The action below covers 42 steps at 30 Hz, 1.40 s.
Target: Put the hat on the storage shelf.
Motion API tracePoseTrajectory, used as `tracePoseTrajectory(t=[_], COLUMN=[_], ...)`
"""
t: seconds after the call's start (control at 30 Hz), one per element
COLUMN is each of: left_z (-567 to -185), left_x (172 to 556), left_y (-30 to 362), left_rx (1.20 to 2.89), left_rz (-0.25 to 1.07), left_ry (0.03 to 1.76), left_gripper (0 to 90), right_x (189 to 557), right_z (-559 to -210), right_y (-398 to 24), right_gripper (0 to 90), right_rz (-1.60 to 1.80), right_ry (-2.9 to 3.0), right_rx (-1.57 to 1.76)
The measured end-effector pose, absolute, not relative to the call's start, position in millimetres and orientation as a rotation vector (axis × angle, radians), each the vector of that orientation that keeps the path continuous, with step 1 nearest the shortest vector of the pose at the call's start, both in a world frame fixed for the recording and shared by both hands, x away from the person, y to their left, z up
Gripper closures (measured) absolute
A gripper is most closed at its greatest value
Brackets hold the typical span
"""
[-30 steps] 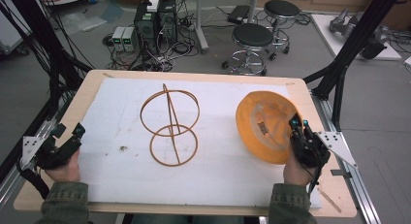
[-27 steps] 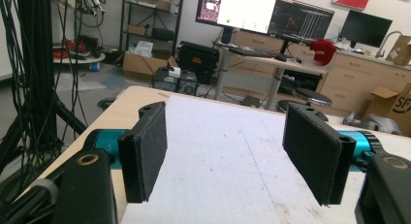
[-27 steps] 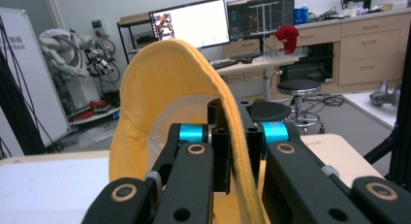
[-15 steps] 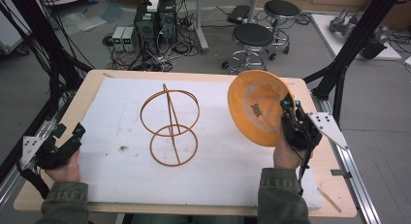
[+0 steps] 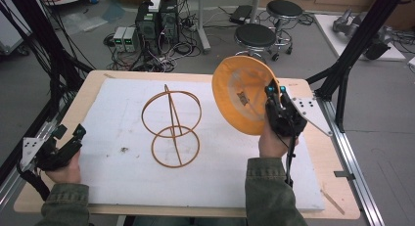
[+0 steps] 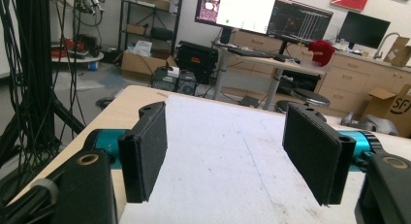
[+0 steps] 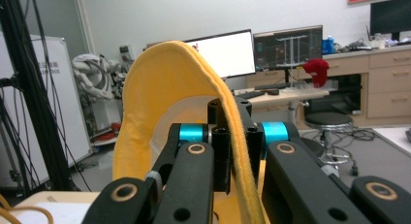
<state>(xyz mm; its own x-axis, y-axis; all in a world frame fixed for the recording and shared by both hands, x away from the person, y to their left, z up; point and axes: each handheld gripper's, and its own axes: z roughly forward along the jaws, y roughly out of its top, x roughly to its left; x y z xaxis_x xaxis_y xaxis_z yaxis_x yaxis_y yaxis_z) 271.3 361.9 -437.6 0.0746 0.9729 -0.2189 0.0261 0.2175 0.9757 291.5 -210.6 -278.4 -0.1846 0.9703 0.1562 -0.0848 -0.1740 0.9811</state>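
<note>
Two rings on one wire stand (image 5: 171, 125) rise mid-tabletop (image 5: 303, 187), between our grippers. Our right gripper (image 5: 275, 100) pinches the orange cap's (image 5: 240, 96) rim, cap tilted above the tabletop; our left gripper (image 5: 68, 138) rests at the left edge, fingers (image 6: 145, 151) spread, empty.

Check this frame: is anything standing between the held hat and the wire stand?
Nothing visible does. The right gripper holds the hat up off the table, to the right of the wire stand, with only bare white mat between them. The left gripper sits far left.
</note>
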Motion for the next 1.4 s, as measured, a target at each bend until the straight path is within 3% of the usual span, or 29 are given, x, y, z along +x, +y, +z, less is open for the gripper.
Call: tracePoseTrajectory(t=[0.73,1.4], left_z=[-438.4,-438.7], left_x=[271.5,271.7], left_y=[363.5,364.8], left_rx=[1.087,1.079], left_rz=[0.970,0.971], left_ry=[1.264,1.266], left_gripper=[32.9,32.9], right_x=[332.0,312.3], right_z=[-248.8,-226.5], right_y=[-133.8,-83.3], right_gripper=[87.0,87.0], right_rz=[1.606,1.738], right_ry=[1.226,1.319], right_rx=[1.075,0.905])
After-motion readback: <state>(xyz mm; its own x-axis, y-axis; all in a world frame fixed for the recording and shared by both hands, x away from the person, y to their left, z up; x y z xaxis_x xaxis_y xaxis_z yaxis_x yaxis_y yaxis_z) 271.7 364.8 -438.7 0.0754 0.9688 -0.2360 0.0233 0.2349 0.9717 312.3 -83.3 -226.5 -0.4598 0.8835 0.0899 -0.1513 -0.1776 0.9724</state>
